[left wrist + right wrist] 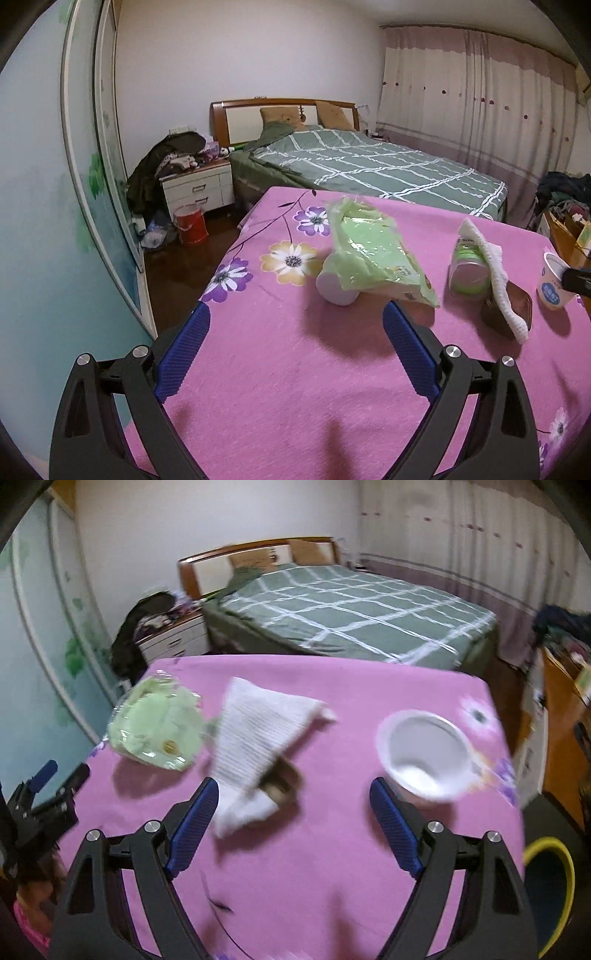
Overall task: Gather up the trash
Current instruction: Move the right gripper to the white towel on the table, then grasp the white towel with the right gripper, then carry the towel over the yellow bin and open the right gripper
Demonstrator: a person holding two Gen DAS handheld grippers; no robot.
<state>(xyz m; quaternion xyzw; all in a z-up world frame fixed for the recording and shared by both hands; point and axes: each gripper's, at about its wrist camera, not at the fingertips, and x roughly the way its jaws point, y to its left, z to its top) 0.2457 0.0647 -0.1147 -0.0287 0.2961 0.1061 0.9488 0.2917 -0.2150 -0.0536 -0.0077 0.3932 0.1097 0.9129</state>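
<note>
Past my table's pink flowered cloth (pixel 295 387) stood a bed (pixel 388 170) under a green checked cover, its wooden headboard (pixel 280 110) against the far wall. Beside it, a white nightstand (pixel 199 190) was heaped with dark clothes (pixel 166 155), and a red bucket (pixel 190 225) sat on the floor just in front. Striped curtains (pixel 480 103) hung along the right wall. Low at my right was a yellow-rimmed tub (pixel 550 882), perhaps a bin; the blur left me unsure.
</note>
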